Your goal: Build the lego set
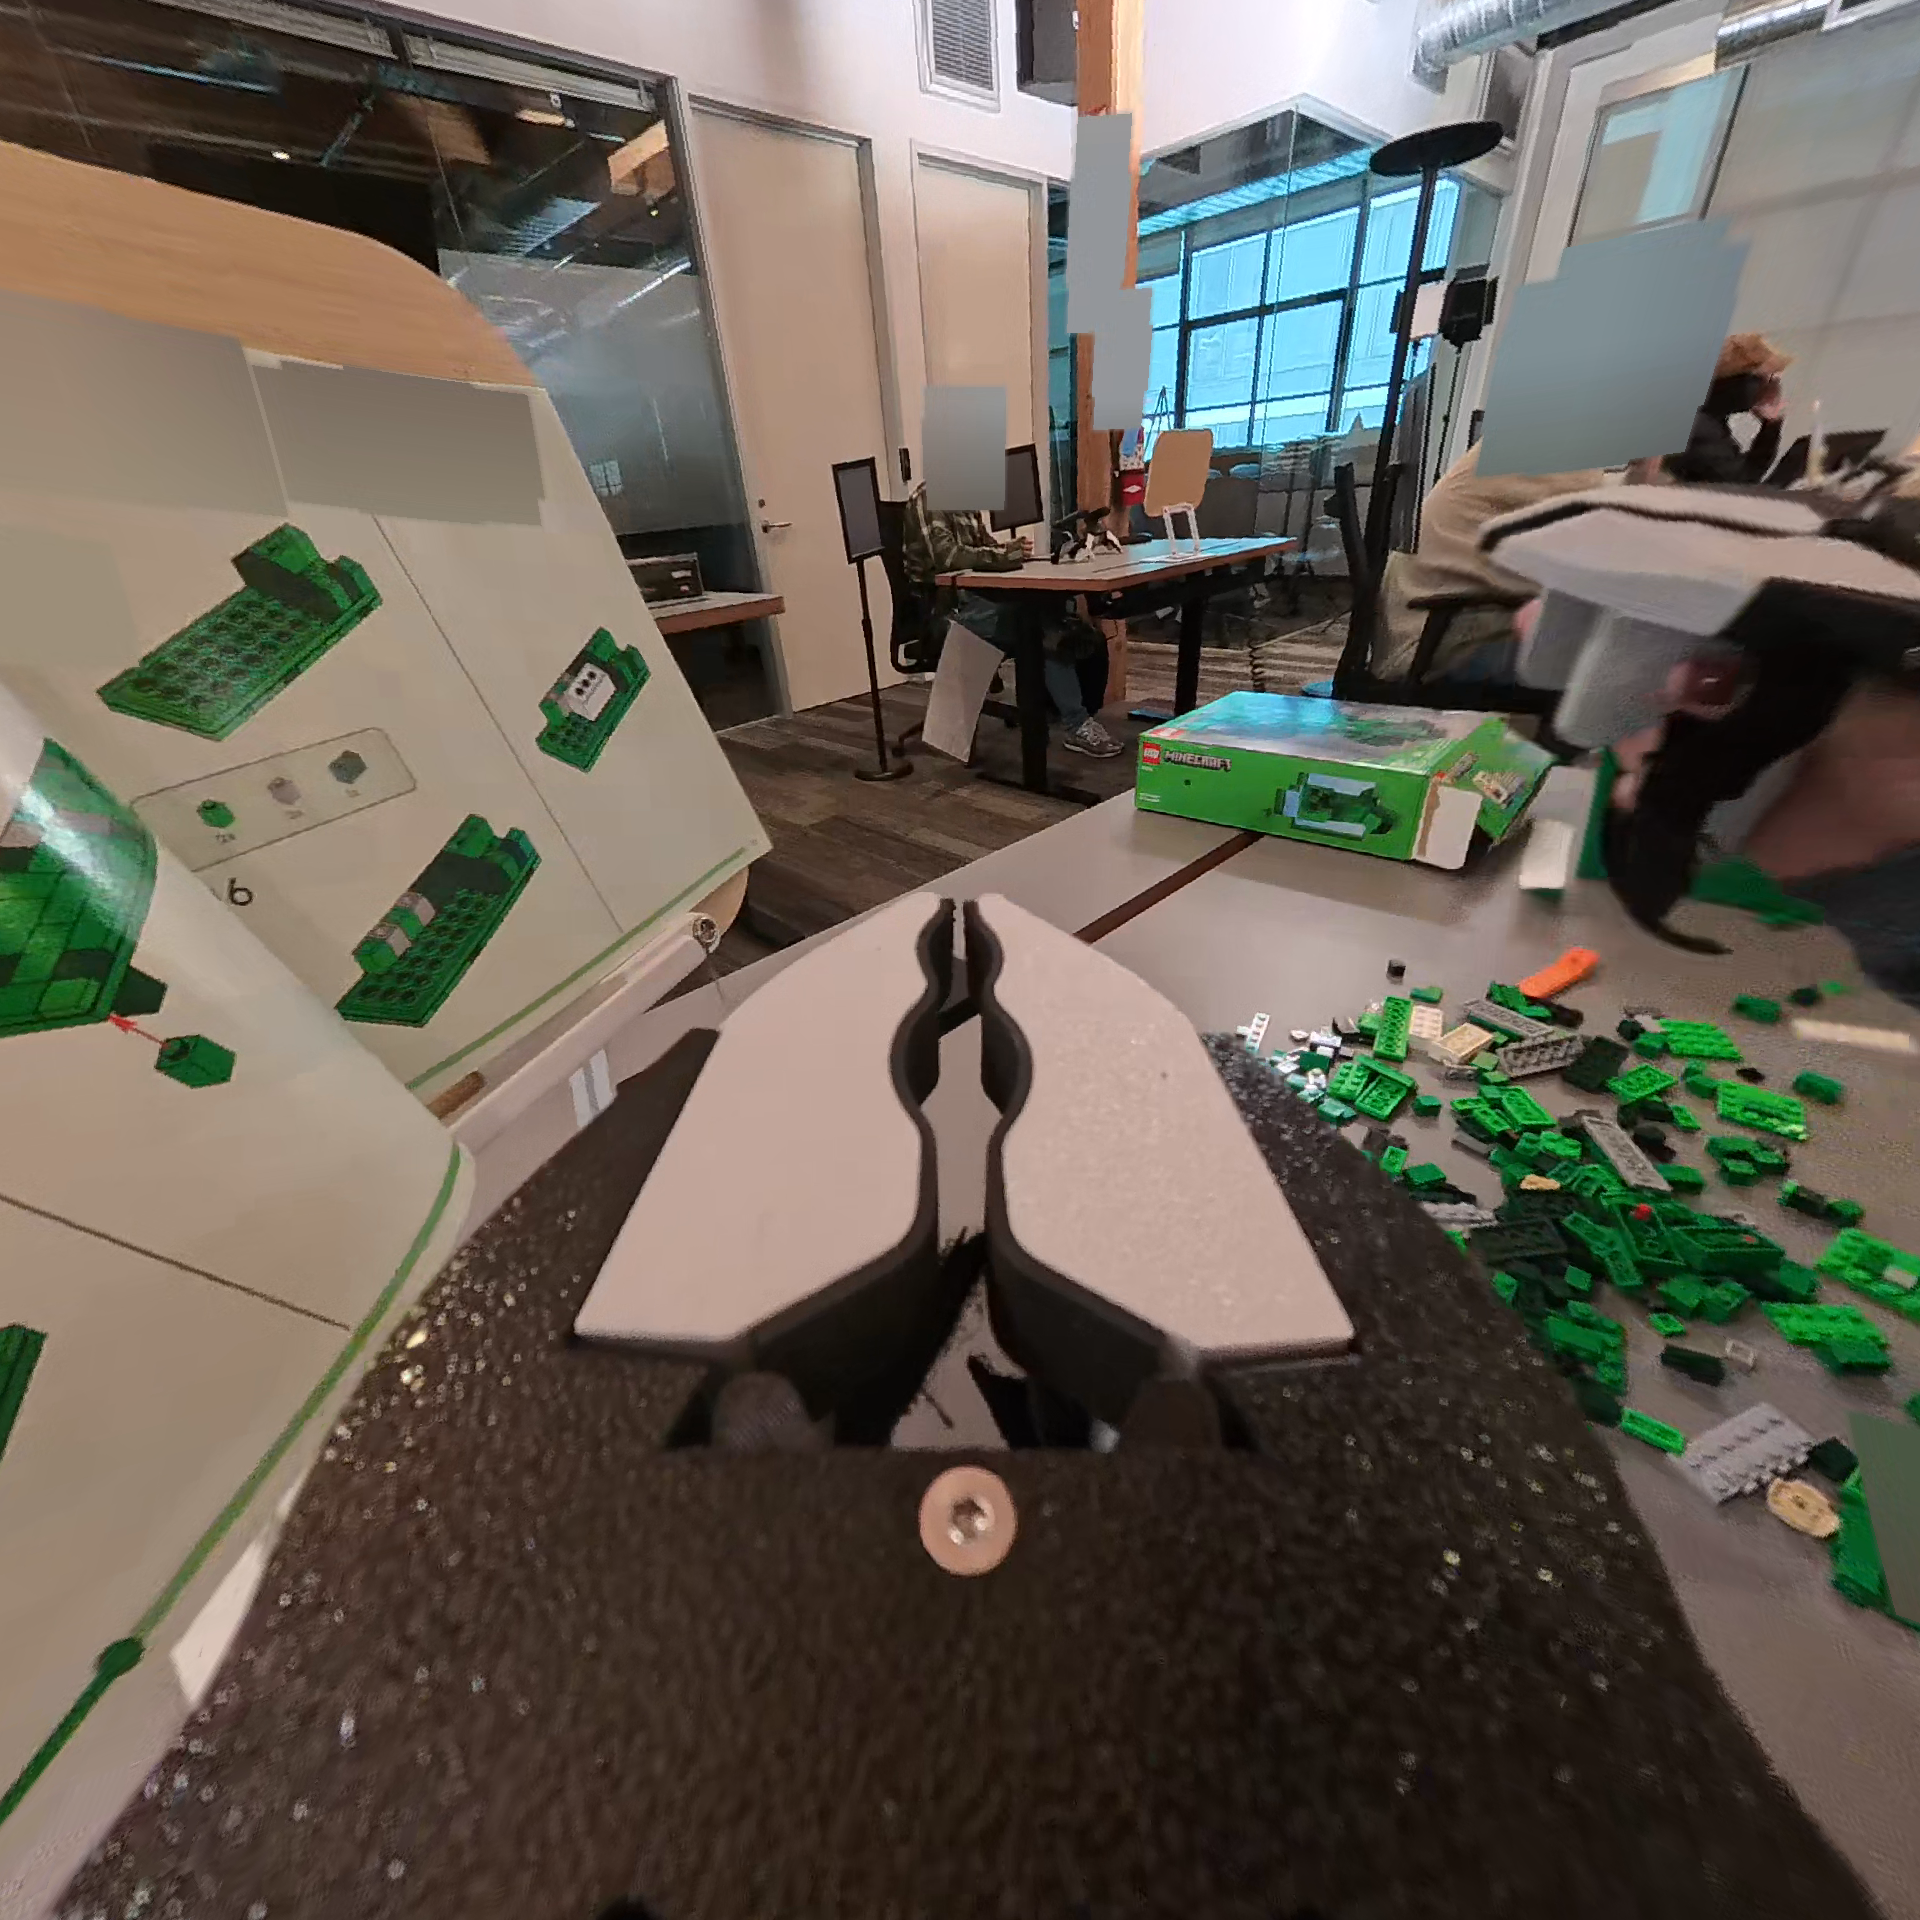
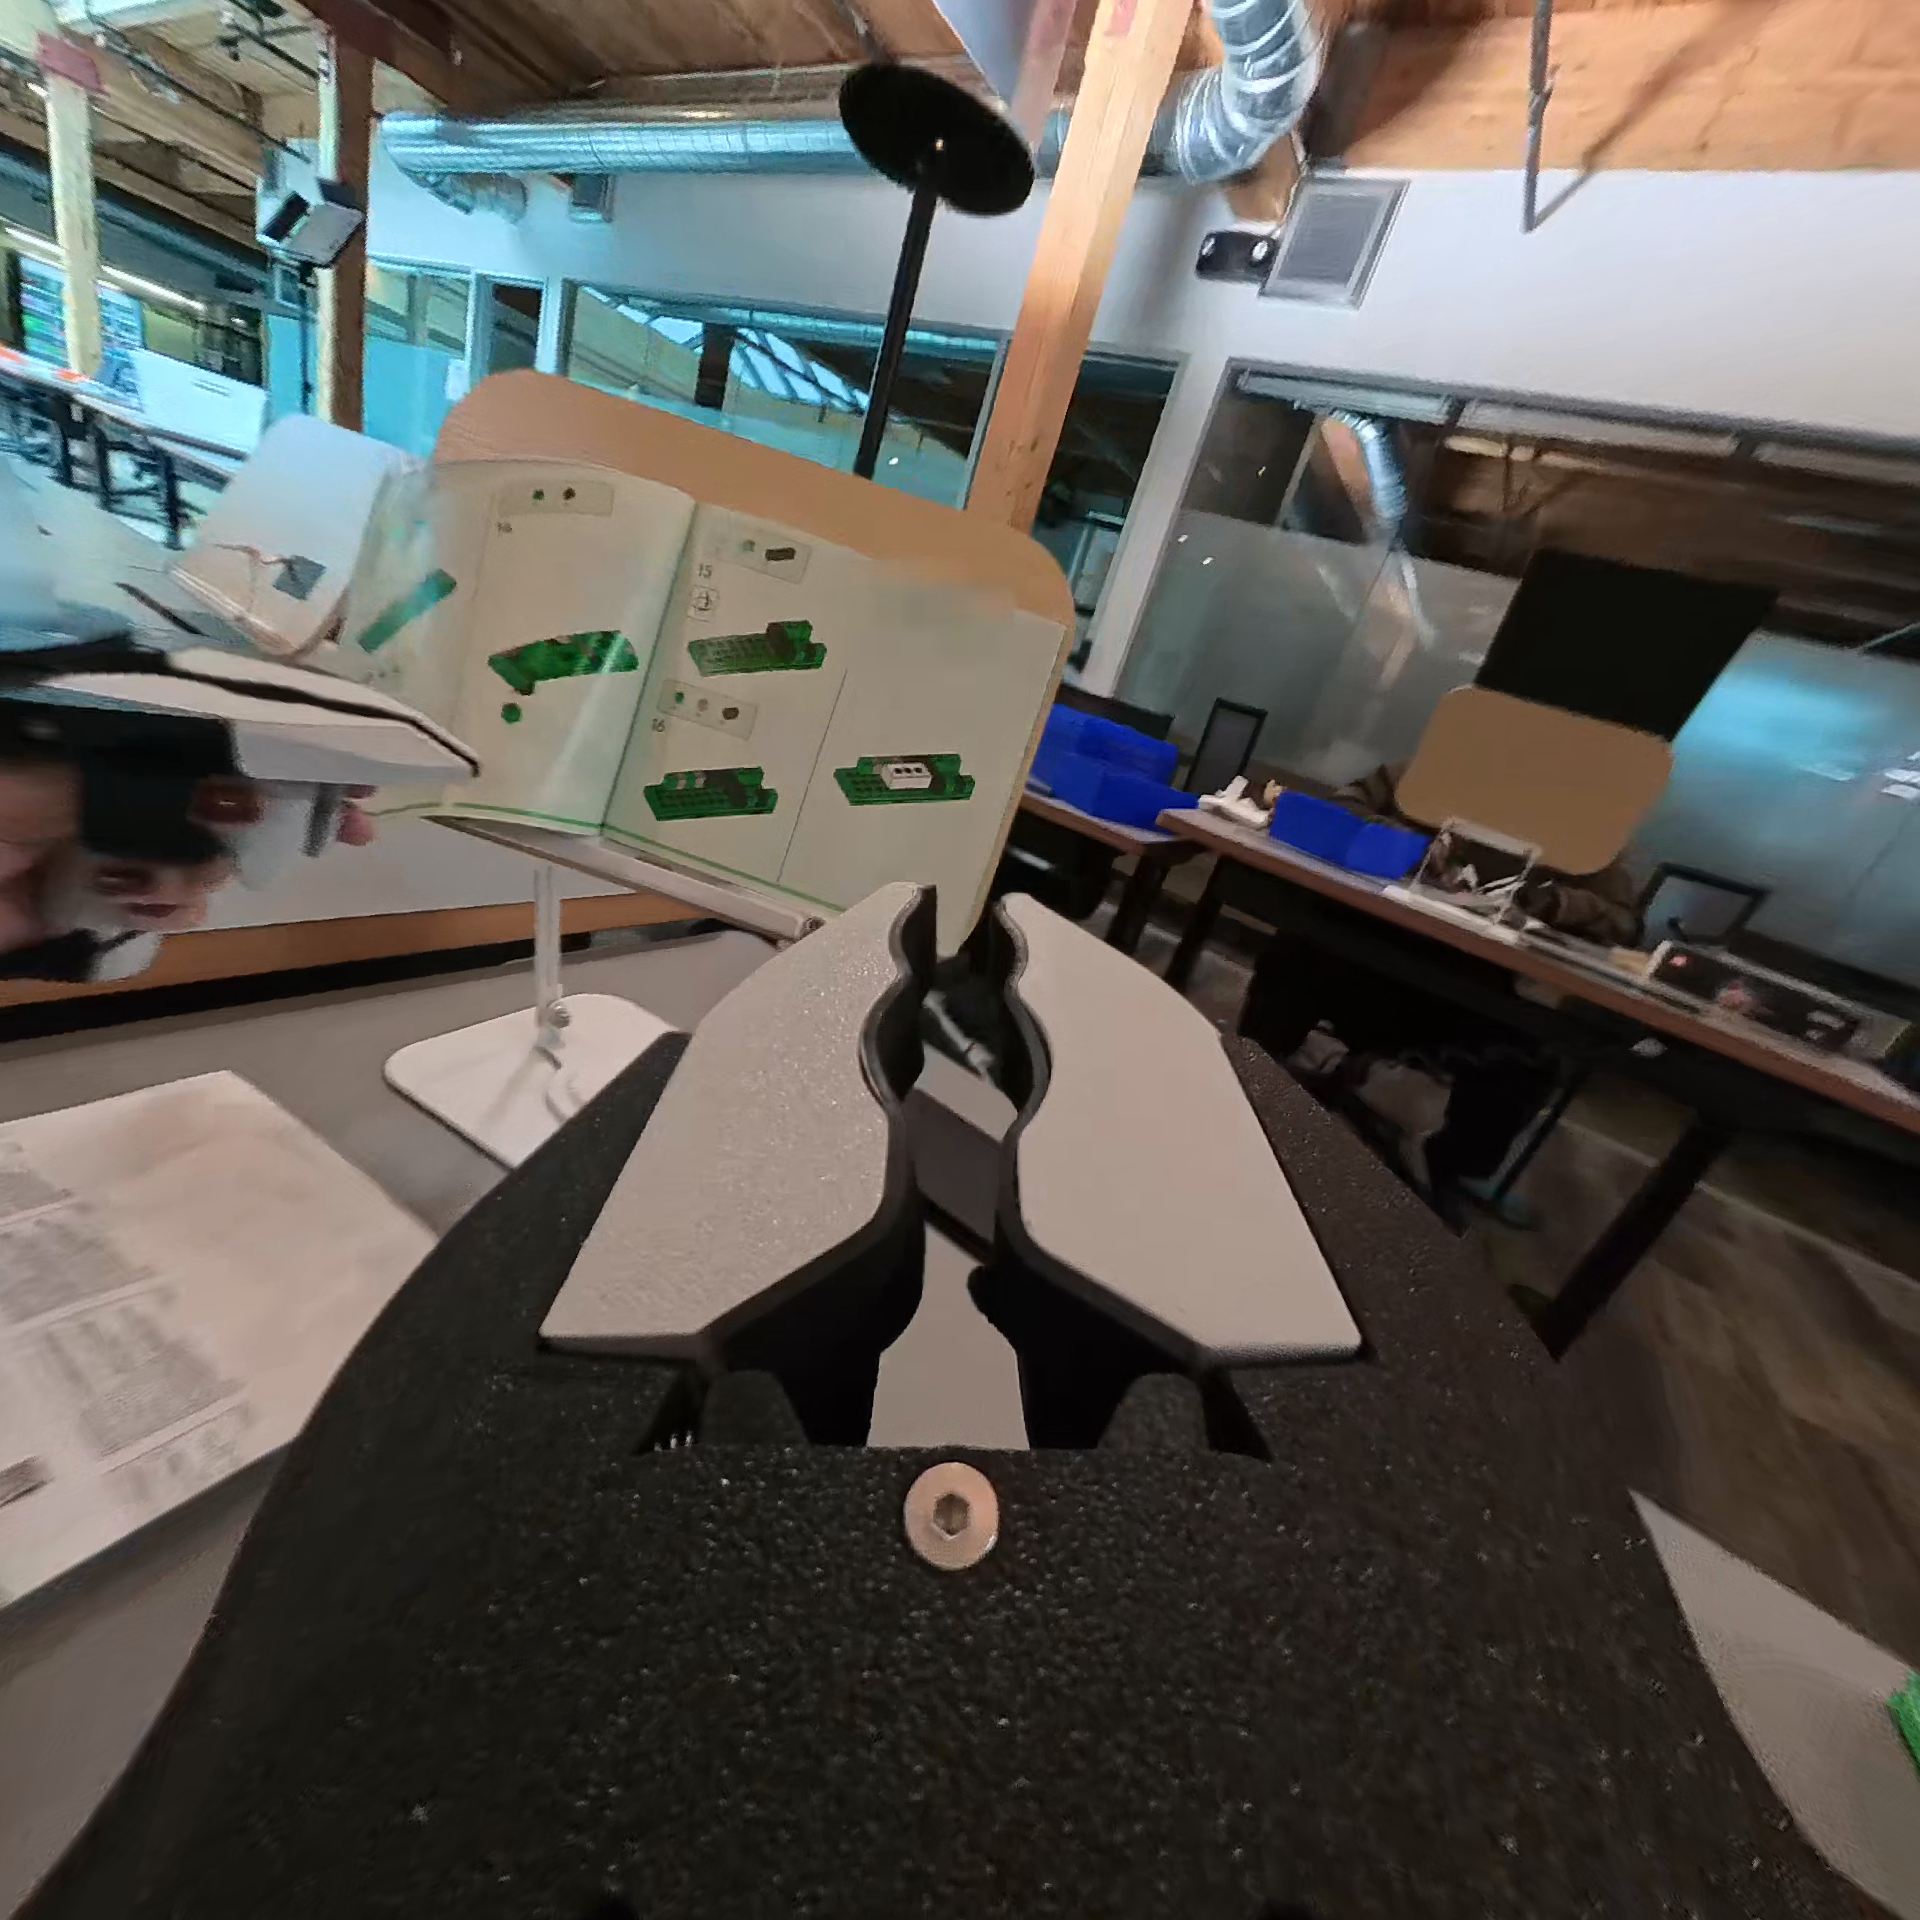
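Bricks (image 1: 1621,1174), mostly green w/ some grey, lie loose on grey worktop (image 1: 1299,914), right of left gripper (image 1: 958,920); bare worktop between. Left jaws closed, empty; right gripper (image 2: 964,925) jaws slightly apart, empty, facing instruction booklet (image 2: 727,686).

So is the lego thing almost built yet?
Not nearly. Done: the box is open and the bricks are spread in a loose pile on the table. No built model shows. Right now the left hand-held gripper, shut and empty, is by the instruction booklet on its stand. The right hand-held gripper is empty too. Left: nearly all the building.
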Demonstrator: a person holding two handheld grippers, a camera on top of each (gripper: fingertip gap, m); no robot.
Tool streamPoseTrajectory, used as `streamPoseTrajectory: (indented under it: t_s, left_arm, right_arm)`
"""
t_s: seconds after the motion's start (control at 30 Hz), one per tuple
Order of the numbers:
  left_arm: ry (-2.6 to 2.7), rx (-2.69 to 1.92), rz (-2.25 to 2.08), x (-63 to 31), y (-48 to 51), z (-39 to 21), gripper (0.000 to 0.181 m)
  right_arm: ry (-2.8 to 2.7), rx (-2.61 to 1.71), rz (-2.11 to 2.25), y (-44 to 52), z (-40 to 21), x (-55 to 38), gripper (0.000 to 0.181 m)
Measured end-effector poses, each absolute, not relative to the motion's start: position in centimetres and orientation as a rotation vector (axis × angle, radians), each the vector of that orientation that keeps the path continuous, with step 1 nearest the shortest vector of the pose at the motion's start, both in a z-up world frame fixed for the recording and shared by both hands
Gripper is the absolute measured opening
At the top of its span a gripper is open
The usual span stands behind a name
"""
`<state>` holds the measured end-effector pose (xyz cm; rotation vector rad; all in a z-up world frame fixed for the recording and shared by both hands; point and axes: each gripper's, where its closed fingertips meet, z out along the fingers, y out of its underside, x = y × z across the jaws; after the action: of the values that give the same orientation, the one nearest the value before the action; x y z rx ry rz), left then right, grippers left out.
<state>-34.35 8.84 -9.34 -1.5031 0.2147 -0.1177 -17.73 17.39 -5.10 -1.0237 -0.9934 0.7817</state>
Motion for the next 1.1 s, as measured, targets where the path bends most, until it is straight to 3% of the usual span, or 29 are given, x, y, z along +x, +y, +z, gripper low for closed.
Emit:
streamPoseTrajectory:
  t_s: [0.2, 0.27, 0.7, 1.1]
  left_arm:
    - [0.246, -1.520, -0.010, -32.4, 7.9, -7.5, 0.003]
    - [0.263, -1.524, 0.092, -32.0, 7.2, -7.1, 0.003]
    - [0.313, -1.590, 0.662, -30.2, 8.3, -11.7, 0.016]
    - [0.332, -1.568, 0.765, -29.8, 12.2, -12.8, 0.027]
  right_arm:
    - [-0.946, -0.987, 0.829, 16.3, -2.1, -13.0, 0.014]
    - [-0.857, -0.941, 0.866, 16.4, -0.6, -12.0, 0.024]
    - [-0.890, -1.015, 1.031, 16.7, -0.8, -11.1, 0.027]
    - [-0.879, -0.942, 1.007, 16.0, 1.2, -8.1, 0.026]
